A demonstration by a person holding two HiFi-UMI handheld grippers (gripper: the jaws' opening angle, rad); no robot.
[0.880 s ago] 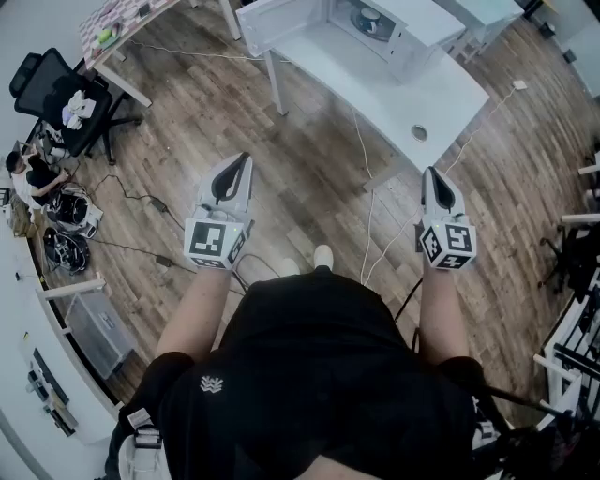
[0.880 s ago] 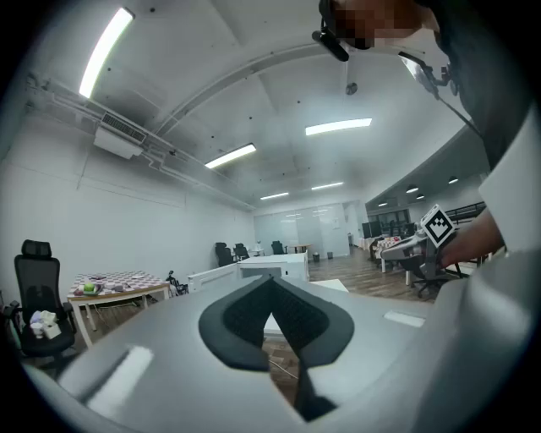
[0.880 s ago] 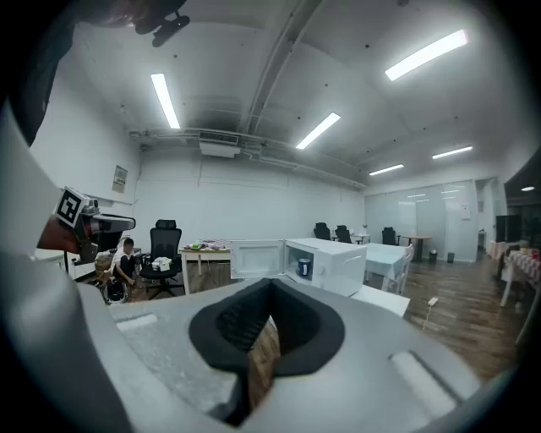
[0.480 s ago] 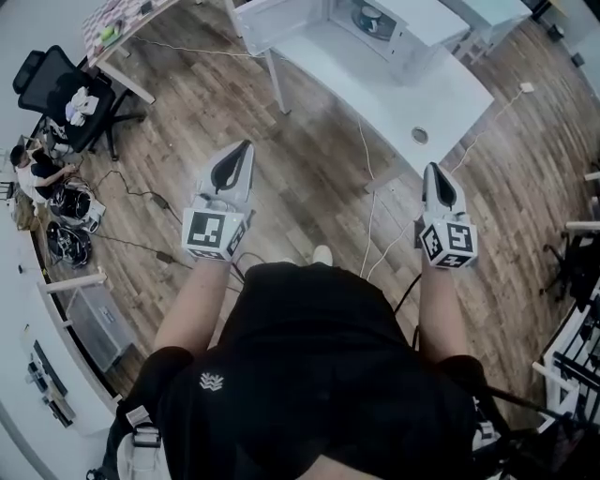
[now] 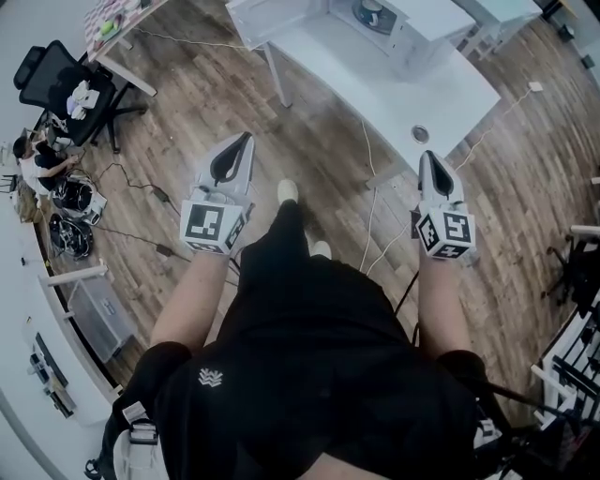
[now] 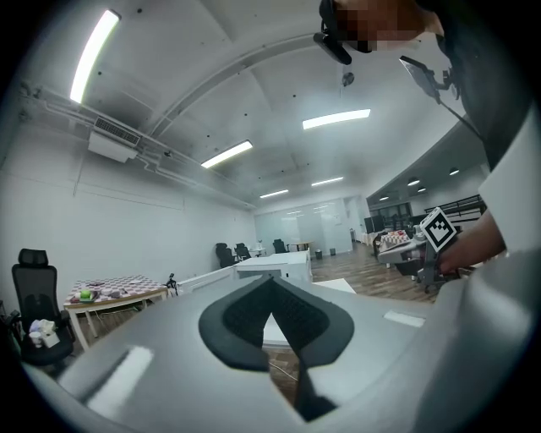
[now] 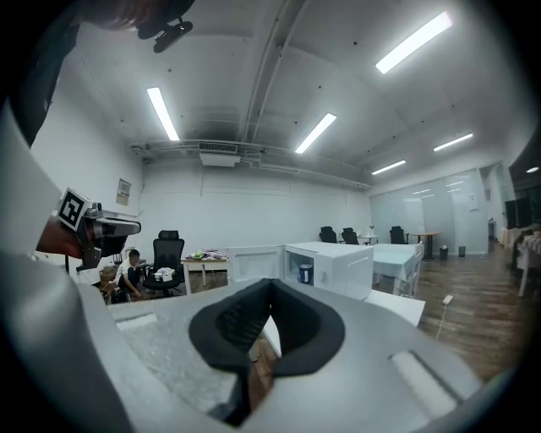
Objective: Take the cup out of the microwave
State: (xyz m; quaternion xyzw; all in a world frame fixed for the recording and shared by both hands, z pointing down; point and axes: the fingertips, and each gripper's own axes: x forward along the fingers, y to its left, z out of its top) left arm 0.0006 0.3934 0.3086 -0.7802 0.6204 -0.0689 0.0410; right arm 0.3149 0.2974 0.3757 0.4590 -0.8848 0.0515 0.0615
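A white microwave [image 5: 394, 23] stands at the far end of a white table [image 5: 422, 89], its door [image 5: 272, 14] swung open to the left. A dark cup [image 5: 372, 13] sits inside it; the right gripper view shows the same cup [image 7: 305, 274] in the open microwave [image 7: 334, 266]. Both grippers are held level over the wood floor, well short of the table. My left gripper [image 5: 246, 139] and right gripper [image 5: 427, 156] each have their jaws together with nothing between them. The jaw tips also meet in the left gripper view [image 6: 270, 279] and the right gripper view [image 7: 270, 283].
A black office chair [image 5: 56, 89] and a seated person [image 5: 33, 164] are at the far left, with cables [image 5: 131, 197] across the floor. A checked-cloth table [image 5: 117, 23] stands at the top left. A cord [image 5: 370, 202] hangs from the white table.
The person has stepped forward, one foot now ahead between the grippers. Table and microwave have slid toward the top edge of the head view. Both grippers stay shut.
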